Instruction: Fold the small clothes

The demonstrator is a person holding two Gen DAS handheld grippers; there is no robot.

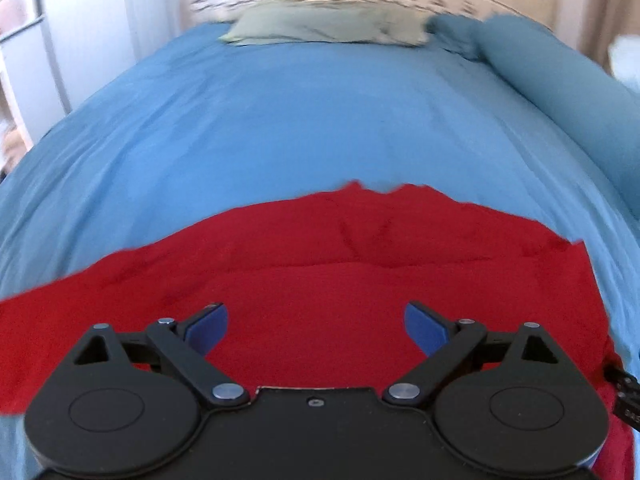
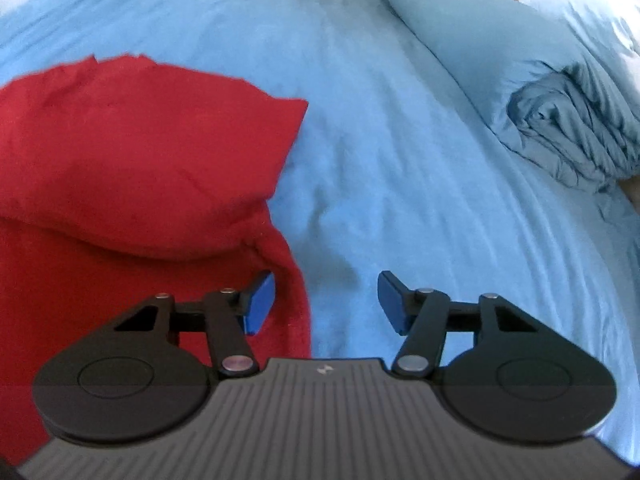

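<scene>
A red garment (image 1: pixel 320 264) lies on the blue bedsheet (image 1: pixel 280 120), its far part folded over the near part. My left gripper (image 1: pixel 316 326) hovers over the garment's near half with its blue-padded jaws wide open and nothing between them. In the right wrist view the same red garment (image 2: pixel 132 152) fills the left side, a folded flap on top. My right gripper (image 2: pixel 326 302) stands open over the garment's right edge. Its left pad (image 2: pixel 260 304) is next to the red cloth, and its right pad (image 2: pixel 394 302) is over bare sheet.
A grey-green pillow (image 1: pixel 324 26) lies at the head of the bed. A rolled teal duvet (image 2: pixel 520 80) runs along the right side, with a white pillow (image 2: pixel 592 4) behind it. White cupboards (image 1: pixel 60 40) stand to the left of the bed.
</scene>
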